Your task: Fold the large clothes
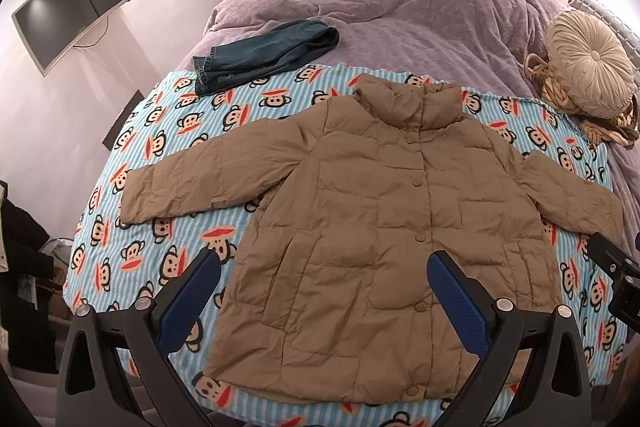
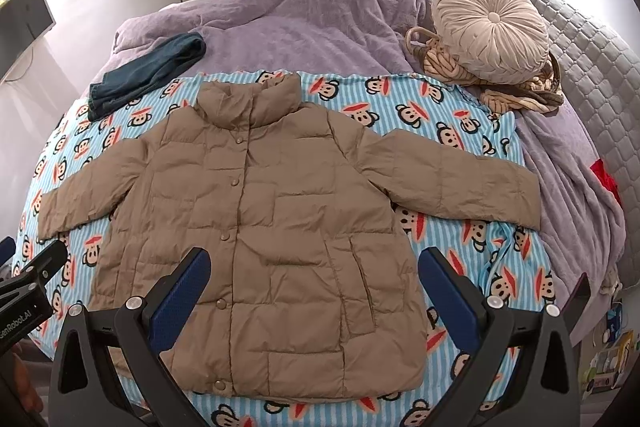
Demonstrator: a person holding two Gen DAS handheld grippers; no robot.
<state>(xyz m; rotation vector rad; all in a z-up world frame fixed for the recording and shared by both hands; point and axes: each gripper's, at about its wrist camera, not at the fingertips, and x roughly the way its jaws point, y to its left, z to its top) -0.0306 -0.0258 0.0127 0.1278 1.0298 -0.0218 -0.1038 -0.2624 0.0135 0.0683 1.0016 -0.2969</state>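
Here the jacket (image 1: 372,223) lies flat, collar pointing away.

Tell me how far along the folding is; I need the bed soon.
Done: the tan puffer jacket lies flat, snapped shut, sleeves spread, on the monkey-print sheet. In hand: nothing; the left gripper and right gripper hover open above its hem. Left: every fold of the jacket. The jeans beyond it look roughly folded already.
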